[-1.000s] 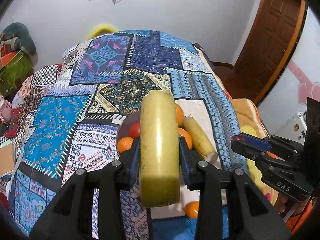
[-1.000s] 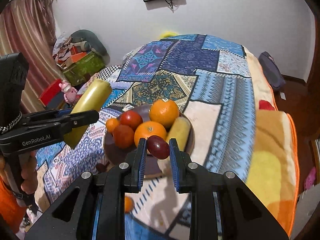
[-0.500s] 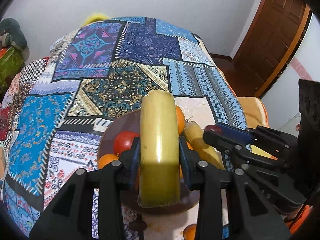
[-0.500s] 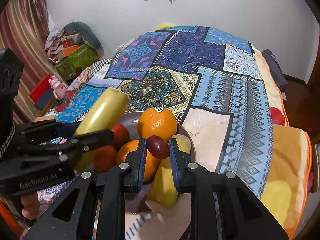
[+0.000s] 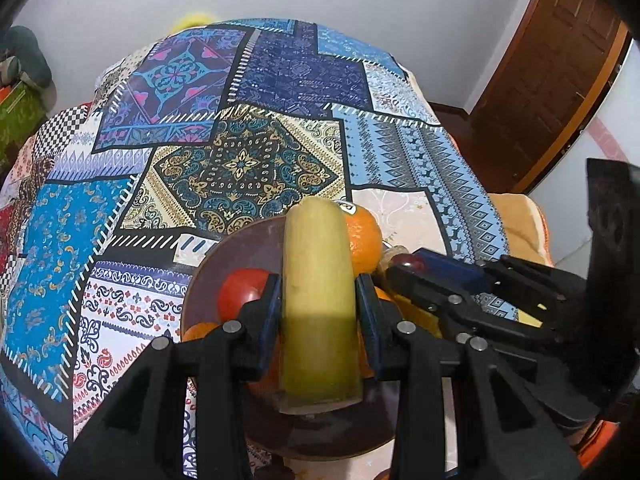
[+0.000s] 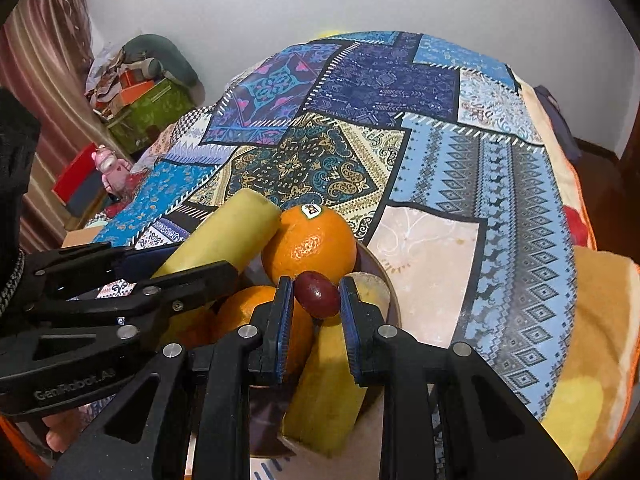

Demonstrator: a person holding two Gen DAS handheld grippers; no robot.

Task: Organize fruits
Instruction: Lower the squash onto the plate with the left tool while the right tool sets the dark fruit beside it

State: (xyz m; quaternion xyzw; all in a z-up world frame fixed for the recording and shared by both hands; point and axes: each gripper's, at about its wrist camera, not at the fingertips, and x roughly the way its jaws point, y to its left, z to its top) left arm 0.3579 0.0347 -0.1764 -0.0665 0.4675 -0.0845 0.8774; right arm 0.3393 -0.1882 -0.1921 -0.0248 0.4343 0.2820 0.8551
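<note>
**Both grippers hold fruit over the brown plate**

The left gripper (image 5: 318, 308) is clamped on a yellow banana piece (image 5: 318, 292), its blue-lined fingers (image 5: 269, 312) pressed against both sides. The piece points straight away from the camera, with its cut end near the lens, and hangs above the brown plate (image 5: 240, 248) that sits on the patchwork bedspread (image 5: 248, 168). On the plate under it lie a red tomato (image 5: 240, 292) to the left and a large orange (image 5: 362, 236) touching the piece's far right side; a smaller orange (image 5: 199, 330) peeks out at the plate's left edge.

The right gripper (image 6: 316, 308) is closed on a small dark-red plum (image 6: 318, 294), held between its two pads just in front of the stickered large orange (image 6: 310, 244). Below it a second banana piece (image 6: 332, 376) rests along the right side of the plate (image 6: 390, 292), next to another orange (image 6: 248, 312). The right gripper (image 5: 404, 264) comes in from the right of the left wrist view, beside the left one, its plum (image 5: 408, 259) showing at the tip.

A brown wooden door (image 5: 548, 80) stands to the right, and a green box (image 6: 150, 114) sits by the wall at left.
</note>
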